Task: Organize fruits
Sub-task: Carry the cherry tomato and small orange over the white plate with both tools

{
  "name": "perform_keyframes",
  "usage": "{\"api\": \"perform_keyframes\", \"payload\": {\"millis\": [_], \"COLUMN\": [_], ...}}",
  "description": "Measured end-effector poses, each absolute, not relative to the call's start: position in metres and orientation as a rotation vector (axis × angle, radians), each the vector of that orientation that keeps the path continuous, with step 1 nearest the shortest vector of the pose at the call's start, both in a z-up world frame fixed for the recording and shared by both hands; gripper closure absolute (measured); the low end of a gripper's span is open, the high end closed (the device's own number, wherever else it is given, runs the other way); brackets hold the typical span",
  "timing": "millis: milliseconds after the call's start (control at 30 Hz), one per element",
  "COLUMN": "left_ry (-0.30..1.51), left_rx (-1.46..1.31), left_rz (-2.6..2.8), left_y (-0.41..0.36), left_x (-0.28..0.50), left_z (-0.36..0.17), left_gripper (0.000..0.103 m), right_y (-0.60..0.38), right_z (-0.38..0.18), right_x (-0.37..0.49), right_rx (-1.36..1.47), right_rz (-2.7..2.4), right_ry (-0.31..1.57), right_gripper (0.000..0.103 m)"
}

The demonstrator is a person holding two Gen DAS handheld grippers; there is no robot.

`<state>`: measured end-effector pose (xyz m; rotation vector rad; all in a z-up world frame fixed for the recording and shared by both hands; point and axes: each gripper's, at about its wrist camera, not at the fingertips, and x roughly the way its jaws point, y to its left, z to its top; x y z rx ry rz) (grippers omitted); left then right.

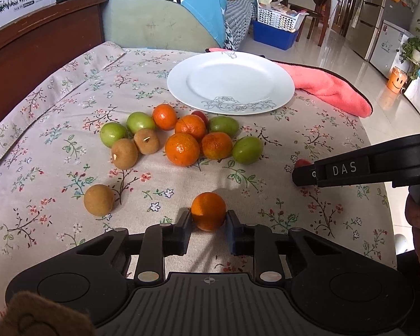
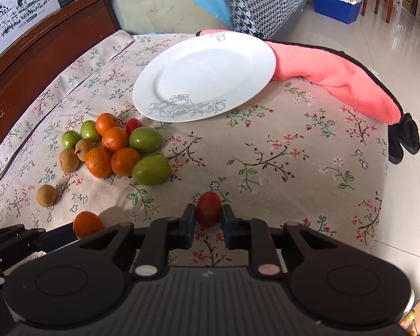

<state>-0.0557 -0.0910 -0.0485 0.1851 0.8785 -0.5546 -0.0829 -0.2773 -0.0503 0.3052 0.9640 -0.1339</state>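
Observation:
My left gripper (image 1: 208, 219) is shut on a small orange (image 1: 208, 210), which shows in the right wrist view (image 2: 87, 223) too. My right gripper (image 2: 208, 215) is shut on a red cherry tomato (image 2: 208, 208); its tip shows in the left wrist view (image 1: 302, 175). A white plate (image 1: 229, 84) with a flower print lies empty at the far side (image 2: 204, 75). Before it lies a pile of oranges (image 1: 182, 149), green fruits (image 1: 247, 149), brown longans (image 1: 124, 153) and another red tomato (image 2: 133, 125). One longan (image 1: 98, 199) lies apart.
A floral tablecloth (image 1: 294, 210) covers the table. A pink towel (image 1: 327, 86) lies right of the plate, over the table edge. A sofa with a blue cloth (image 1: 165, 14) stands behind. A dark wooden board (image 1: 42, 33) runs along the left.

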Motion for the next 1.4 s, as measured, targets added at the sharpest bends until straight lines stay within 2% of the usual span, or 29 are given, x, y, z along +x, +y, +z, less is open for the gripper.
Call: {"api": "perform_keyframes", "payload": {"millis": [467,700,1400], "left_ry": [0.840,0.847,0.877], "left_rx": [0.071,0.045,0.058], "left_rz": [-0.517,-0.544,-0.636], "left_y": [-0.086,-0.108,-0.162], "left_x": [-0.014,0.022,0.092], "left_z": [-0.010,-0.001,-0.035], "left_gripper": [0.080,0.080,0.080], "right_y": [-0.286,-0.298,-0.338], "right_z": [-0.016,0.003,-0.031], "right_x": [-0.071,-0.043,0.020], "right_rx": [0.375,0.377,0.463], "right_rz": [-0.082,-0.067,-0.149], "right_ry": [0.890,0.842,0.874], "right_gripper": [0.083,0.083,0.083]}}
